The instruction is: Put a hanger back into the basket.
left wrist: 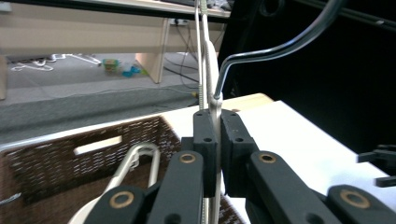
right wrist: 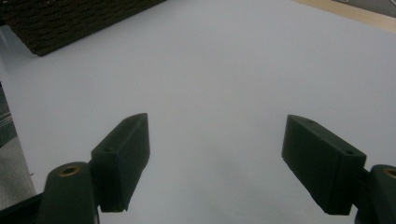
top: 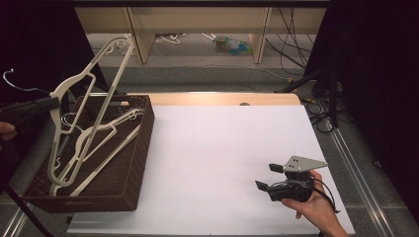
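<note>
A cream plastic hanger [top: 84, 70] with a metal hook [top: 20, 88] is held up at a tilt over the brown wicker basket [top: 133, 163]; its lower end reaches down inside. My left gripper [top: 56, 101] is shut on the hanger's neck at the far left. In the left gripper view the pads [left wrist: 205, 133] pinch the thin neck [left wrist: 215, 105] just below the hook [left wrist: 261, 53]. More cream hangers [top: 106, 129] lie in the basket. My right gripper [top: 264, 176] is open and empty at the table's front right, and its jaws [right wrist: 215, 144] hover wide over the bare white surface.
A white sheet [top: 222, 148] covers the table, with a wooden edge [top: 222, 98] at the back. The basket's corner [right wrist: 70, 18] lies far ahead of the right gripper. Black curtains flank both sides. Cables and a wooden bench stand on the floor beyond the table.
</note>
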`<state>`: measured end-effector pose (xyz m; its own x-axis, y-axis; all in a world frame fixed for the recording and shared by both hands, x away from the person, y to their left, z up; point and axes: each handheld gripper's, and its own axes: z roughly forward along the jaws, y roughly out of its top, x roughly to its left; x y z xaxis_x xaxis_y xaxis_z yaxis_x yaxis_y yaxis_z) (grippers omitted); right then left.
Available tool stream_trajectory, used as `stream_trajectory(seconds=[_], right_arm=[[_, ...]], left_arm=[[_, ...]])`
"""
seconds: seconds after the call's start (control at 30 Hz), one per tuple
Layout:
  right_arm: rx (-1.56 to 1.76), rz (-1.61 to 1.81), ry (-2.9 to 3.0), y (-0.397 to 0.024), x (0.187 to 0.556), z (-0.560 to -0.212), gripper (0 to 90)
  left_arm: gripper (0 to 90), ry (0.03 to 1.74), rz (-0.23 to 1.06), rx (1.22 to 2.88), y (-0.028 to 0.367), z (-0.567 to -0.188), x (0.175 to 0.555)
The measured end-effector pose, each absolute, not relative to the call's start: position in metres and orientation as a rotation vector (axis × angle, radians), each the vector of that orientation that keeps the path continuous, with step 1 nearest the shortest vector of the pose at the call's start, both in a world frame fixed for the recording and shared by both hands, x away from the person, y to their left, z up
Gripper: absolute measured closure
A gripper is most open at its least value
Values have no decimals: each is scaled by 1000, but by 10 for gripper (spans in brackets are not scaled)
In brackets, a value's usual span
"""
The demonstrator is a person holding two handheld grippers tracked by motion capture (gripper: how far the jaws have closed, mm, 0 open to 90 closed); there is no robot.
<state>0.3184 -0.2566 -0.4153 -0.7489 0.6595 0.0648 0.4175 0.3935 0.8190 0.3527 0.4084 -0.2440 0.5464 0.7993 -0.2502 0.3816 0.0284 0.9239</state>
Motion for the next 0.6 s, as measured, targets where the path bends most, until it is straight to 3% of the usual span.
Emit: stream_trajectory(seconds=[0.6], right_arm=[[937, 1289, 2389, -254, 314, -415, 238]], left_arm=[[860, 1146, 386, 1721, 444, -314, 374]])
